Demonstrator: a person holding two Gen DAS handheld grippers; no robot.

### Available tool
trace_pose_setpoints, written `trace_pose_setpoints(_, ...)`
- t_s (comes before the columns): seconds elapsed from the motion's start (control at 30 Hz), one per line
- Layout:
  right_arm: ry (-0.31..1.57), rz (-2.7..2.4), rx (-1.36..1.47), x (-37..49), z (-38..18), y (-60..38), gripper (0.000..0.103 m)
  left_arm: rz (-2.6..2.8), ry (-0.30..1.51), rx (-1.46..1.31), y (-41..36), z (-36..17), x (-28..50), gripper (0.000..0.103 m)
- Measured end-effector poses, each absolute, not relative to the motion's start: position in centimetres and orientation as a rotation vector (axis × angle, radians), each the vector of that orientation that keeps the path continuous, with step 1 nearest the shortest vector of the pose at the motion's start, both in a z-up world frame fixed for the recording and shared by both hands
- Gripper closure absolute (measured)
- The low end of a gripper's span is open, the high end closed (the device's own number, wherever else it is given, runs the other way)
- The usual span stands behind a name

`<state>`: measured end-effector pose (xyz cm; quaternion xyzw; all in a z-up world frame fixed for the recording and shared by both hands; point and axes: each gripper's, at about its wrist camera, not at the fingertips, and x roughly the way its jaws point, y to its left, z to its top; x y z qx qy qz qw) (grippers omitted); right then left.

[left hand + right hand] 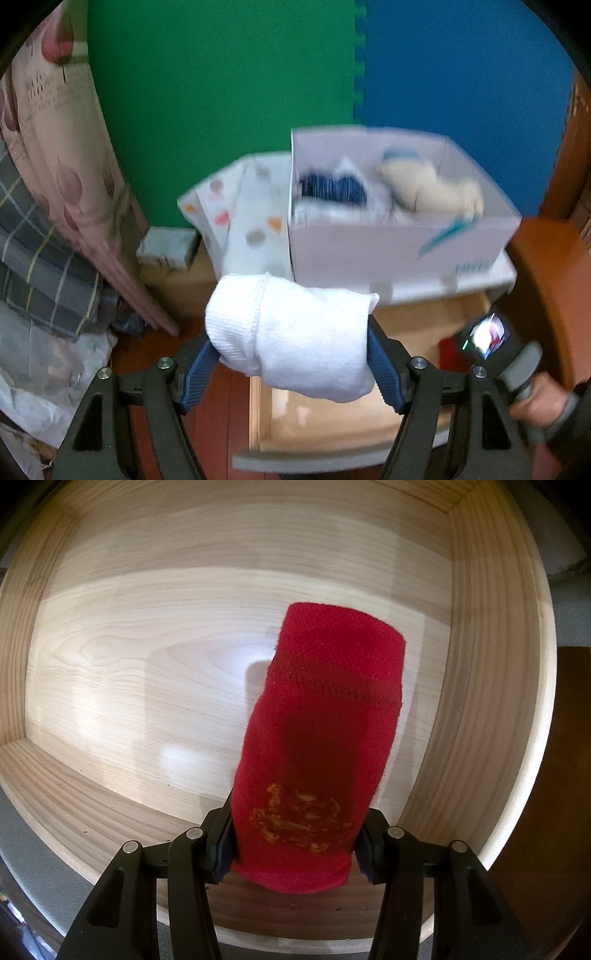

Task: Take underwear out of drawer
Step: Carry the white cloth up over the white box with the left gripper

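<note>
White knit fills our left gripper (295, 356): both blue pads clamp a rolled white bundle (291, 336) held above the open wooden drawer (332, 413), with the white cardboard box (399, 251) at one o'clock. Our right gripper (295, 849) pinches a red bundle (325, 746) over the drawer's floor, toward three o'clock.

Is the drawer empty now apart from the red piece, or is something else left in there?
Apparently empty. The right wrist view shows only bare wood on the drawer floor around the red garment, which the right tongs grip. The near edge is hidden.
</note>
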<state>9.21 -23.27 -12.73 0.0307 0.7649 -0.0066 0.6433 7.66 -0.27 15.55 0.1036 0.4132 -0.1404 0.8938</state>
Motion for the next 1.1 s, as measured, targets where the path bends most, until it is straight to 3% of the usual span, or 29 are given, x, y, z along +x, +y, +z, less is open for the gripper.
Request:
trace_pose_setpoints(0.33,1.742,-0.015,0.070,9.2,-12.7,-23.2,0.054,-0.312,0.702,0.270,-4.8,21.3,13.4,0.028)
trace_pose_setpoints(0.7,1.743,-0.021,0.078,9.0,-13.1,-23.4,0.054,-0.280,0.796,0.302,-9.5,17.1,20.3,0.028)
trace_pose_setpoints(1.1,1.744,-0.014,0.080,9.2,-13.2,-23.6,0.050,-0.254,0.851,0.367,-11.3,13.1,21.4,0.025)
